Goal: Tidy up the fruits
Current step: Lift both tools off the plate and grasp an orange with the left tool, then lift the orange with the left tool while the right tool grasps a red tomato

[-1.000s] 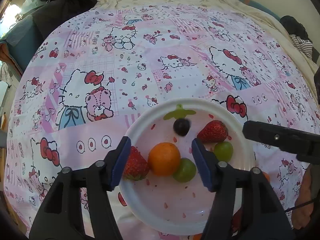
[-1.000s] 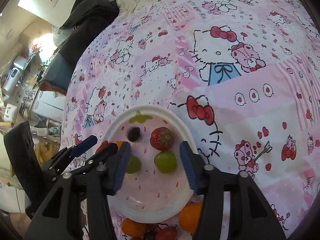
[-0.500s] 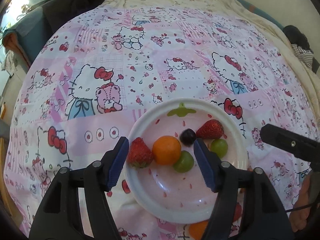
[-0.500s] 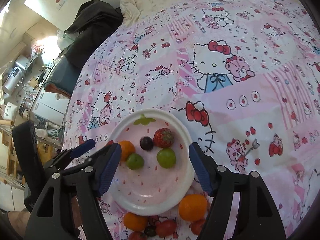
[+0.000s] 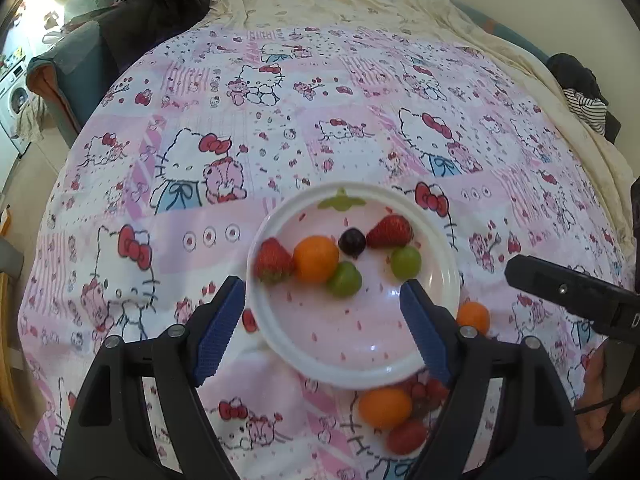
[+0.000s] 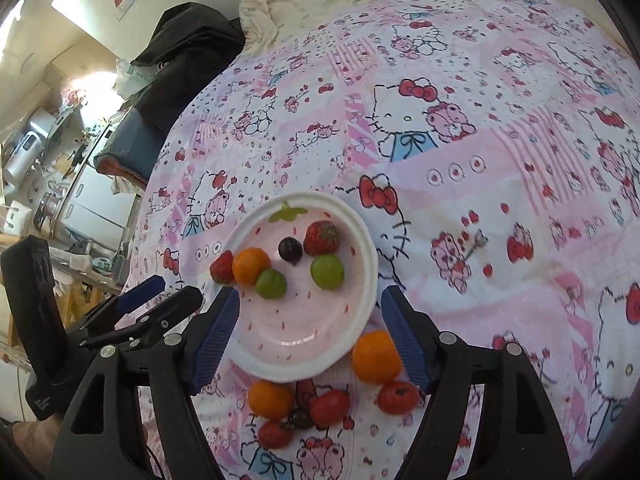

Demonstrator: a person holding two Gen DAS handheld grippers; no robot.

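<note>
Spread across a bed: a pink-and-white cartoon-cat patchwork bedsheet (image 5: 280, 128), with a cream crumpled blanket (image 5: 340, 4) bunched at the far edge.

On the sheet toward the near edge: a round white plastic plate with a pink strawberry-print centre (image 5: 352, 368). On the plate: a red strawberry (image 5: 272, 260) at the left rim, touching a small orange mandarin (image 5: 316, 258); a green grape (image 5: 345, 279) touching the mandarin's near right side; a dark purple grape (image 5: 352, 242) just beyond; a second red strawberry (image 5: 390, 232) at the far right, with a second green grape (image 5: 405, 262) just nearer.

Off the plate, on the sheet at its near edge: a loose cluster with a large orange mandarin (image 6: 376, 356), a smaller orange mandarin (image 6: 270, 399), three red cherry tomatoes (image 6: 329, 406) and a dark grape (image 6: 301, 418).

Left gripper (image 5: 322, 334): blue-padded fingers spread wide, holding nothing, above the plate's near half. Right gripper (image 6: 308, 338): fingers likewise wide apart and empty, straddling the plate's near rim.

At the far left corner: a black garment (image 6: 188, 52) heaped over a blue cushion (image 6: 128, 140).
</note>
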